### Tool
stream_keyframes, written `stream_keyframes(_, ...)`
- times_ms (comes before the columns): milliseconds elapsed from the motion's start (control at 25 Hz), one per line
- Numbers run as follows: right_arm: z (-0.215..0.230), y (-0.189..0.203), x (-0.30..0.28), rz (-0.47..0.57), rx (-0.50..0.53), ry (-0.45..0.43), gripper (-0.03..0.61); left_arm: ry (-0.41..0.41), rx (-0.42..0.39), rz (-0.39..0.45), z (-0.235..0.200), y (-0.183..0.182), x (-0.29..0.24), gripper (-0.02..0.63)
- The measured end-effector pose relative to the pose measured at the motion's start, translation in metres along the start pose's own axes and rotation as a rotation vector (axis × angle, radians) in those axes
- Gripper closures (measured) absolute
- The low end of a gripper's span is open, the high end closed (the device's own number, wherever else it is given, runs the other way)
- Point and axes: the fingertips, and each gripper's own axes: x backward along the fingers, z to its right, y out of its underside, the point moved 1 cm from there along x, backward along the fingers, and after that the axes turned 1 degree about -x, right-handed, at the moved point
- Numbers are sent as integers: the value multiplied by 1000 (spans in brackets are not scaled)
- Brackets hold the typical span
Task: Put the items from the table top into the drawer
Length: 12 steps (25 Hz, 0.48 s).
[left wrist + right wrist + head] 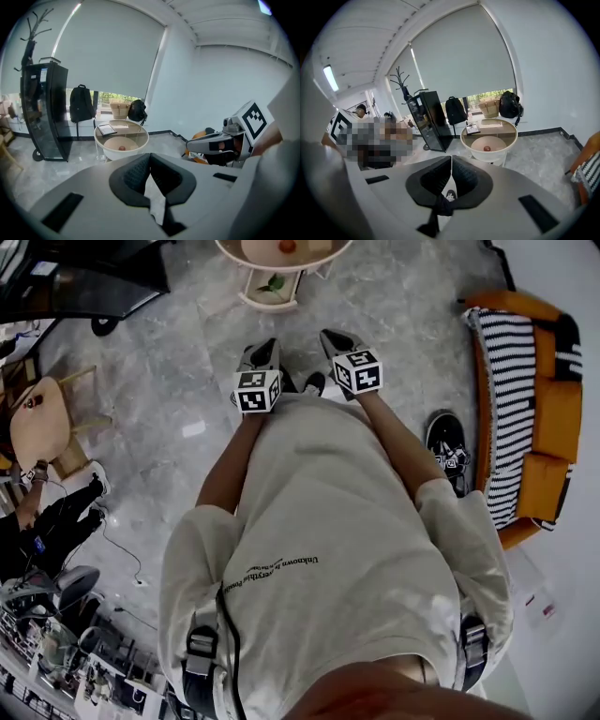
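A round white side table [281,282] stands ahead on the grey floor, also seen in the left gripper view [99,139] and the right gripper view [511,137]. On its top lies a flat book or tablet [107,129] [471,129]. A small red thing [122,148] [487,148] [287,246] rests in its lower round tier. My left gripper [265,345] [150,157] and right gripper [330,334] [451,159] are held side by side in front of the body, well short of the table. Both point toward it, jaws together with nothing between them. I see no drawer.
An orange sofa with a striped cushion [525,381] stands at the right. A tall black cabinet [44,112] [429,119], a coat stand [30,42] and two dark backpacks [82,103] [137,111] line the window wall. A wooden chair [37,418] and another person [56,512] are at left.
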Motion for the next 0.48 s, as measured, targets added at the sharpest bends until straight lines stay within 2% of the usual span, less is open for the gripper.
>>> stream_keyframes(240, 9, -4, 1, 18, -23, -9, 541, -38, 51, 20, -7, 3, 0, 592)
stream_keyframes(480, 8, -13, -1, 31, -3, -23, 545, -46, 49, 16, -6, 2, 0, 592)
